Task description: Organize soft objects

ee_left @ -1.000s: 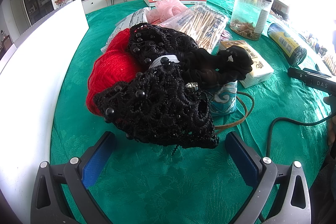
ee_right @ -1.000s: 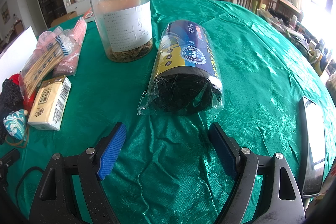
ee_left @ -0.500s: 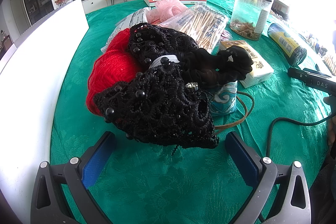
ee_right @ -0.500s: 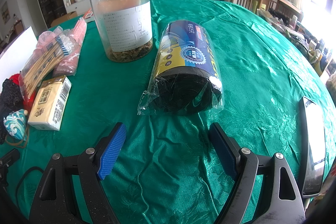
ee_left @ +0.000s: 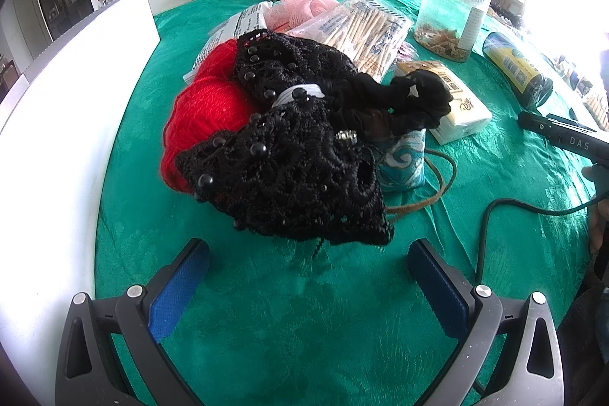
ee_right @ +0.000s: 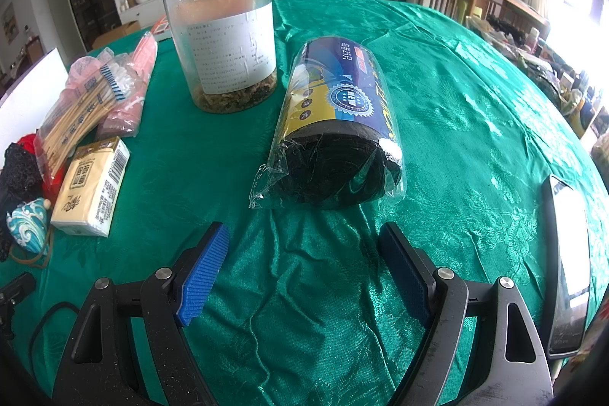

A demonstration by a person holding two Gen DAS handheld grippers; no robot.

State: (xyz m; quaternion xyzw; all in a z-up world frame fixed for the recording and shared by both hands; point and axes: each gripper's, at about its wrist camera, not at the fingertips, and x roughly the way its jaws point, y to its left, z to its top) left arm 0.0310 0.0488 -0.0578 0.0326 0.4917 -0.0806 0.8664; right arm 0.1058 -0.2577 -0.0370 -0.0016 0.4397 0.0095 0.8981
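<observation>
Plainly nothing has shifted over the last second: both claws hang where they were, so the sorting has not yet begun. The green tablecloth (ee_left: 304, 311) carries a white board (ee_left: 76, 94) along its left side, then the soft heap: black beaded crochet lace (ee_left: 289, 174) over red yarn (ee_left: 205, 109), with black stockings (ee_left: 403, 97) draped toward a tissue pack (ee_right: 91, 189). The left gripper (ee_left: 308, 276) hovers just short of the lace, jaws spread, empty. The right gripper (ee_right: 304, 265) stands released before a wrapped bin-bag roll (ee_right: 338, 124) whose seal reads "NEW"; "DAS" shows on its black body.
</observation>
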